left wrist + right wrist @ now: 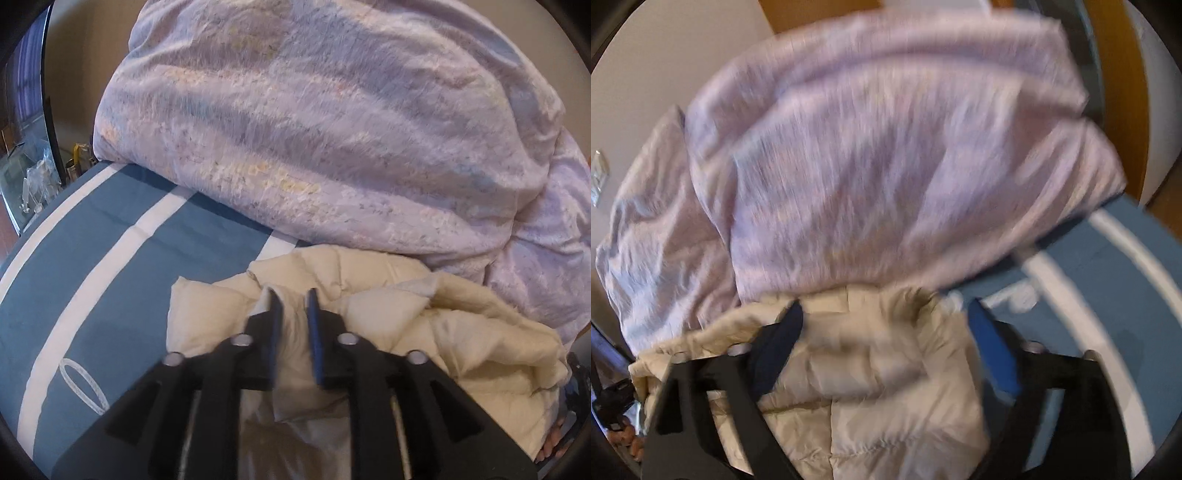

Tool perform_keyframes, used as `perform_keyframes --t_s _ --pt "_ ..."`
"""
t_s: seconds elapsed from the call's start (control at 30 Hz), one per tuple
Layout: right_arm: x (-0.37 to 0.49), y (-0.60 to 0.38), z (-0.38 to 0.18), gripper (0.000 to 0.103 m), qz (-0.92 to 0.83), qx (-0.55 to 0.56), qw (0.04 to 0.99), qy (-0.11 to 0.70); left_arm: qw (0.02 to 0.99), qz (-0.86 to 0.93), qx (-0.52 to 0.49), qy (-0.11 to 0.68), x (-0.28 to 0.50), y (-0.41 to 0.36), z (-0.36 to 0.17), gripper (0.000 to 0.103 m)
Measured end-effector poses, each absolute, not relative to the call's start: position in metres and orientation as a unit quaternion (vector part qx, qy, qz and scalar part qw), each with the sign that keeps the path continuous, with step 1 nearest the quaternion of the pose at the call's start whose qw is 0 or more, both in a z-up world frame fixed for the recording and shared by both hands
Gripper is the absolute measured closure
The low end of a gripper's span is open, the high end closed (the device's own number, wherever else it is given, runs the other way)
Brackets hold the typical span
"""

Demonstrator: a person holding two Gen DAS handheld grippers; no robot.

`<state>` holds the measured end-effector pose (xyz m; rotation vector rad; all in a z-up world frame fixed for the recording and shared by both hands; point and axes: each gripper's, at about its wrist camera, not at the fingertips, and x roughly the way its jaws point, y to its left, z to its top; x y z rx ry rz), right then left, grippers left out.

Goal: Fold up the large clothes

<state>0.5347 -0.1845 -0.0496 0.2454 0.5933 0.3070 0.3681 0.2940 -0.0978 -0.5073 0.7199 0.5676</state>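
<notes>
A cream quilted puffer jacket (461,332) lies bunched on a blue bedsheet with white stripes (110,266). My left gripper (293,299) has its jaws nearly closed on a fold of the jacket. In the right wrist view the jacket (879,387) lies under my right gripper (886,314), whose blue-padded jaws stand wide apart over it with nothing pinched. That view is blurred by motion.
A big lilac floral duvet (332,129) is heaped right behind the jacket, also in the right wrist view (868,166). The striped sheet (1108,277) extends to the right there. A glass shelf with small items (33,177) stands at far left.
</notes>
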Motion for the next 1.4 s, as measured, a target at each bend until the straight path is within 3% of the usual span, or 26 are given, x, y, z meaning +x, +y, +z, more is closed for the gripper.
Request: perform_keyframes --t_s 0.03,0.07,0.1,0.43,0.63,0.8,0.97,1.2,1.4 --pt "0.526 -0.188 -0.042 0.010 0.151 0.112 0.944 0.272 0.870 0.273 -0.235 0.337 0.364 0.293 -0.092 0.064" --pt "0.522 -0.189 -0.037 0.010 0.152 0.107 0.946 0.264 0.873 0.280 -0.227 0.330 0.359 0.291 -0.086 0.041" --pt "0.515 -0.191 -0.032 0.010 0.162 0.102 0.947 0.258 0.875 0.287 -0.221 0.322 0.355 0.290 -0.080 0.026" --pt "0.502 -0.149 -0.043 0.023 0.188 0.000 0.936 0.296 0.889 0.288 -0.147 0.324 0.338 0.255 -0.062 0.019" --pt "0.524 -0.119 -0.069 0.023 0.124 -0.075 0.940 0.308 0.878 0.318 -0.072 0.352 0.375 0.237 -0.091 0.019" --pt "0.542 -0.119 -0.099 0.023 0.099 -0.071 0.932 0.342 0.866 0.337 -0.042 0.367 0.398 0.236 -0.120 0.018" --pt "0.551 -0.120 -0.112 0.022 0.084 -0.068 0.928 0.357 0.865 0.339 -0.047 0.367 0.411 0.244 -0.135 0.016" --pt "0.568 -0.121 -0.125 0.017 0.077 -0.065 0.913 0.395 0.854 0.332 -0.084 0.392 0.424 0.264 -0.148 0.003" --pt "0.579 -0.122 -0.133 0.013 0.076 -0.067 0.906 0.410 0.845 0.325 -0.093 0.415 0.426 0.270 -0.154 0.002"
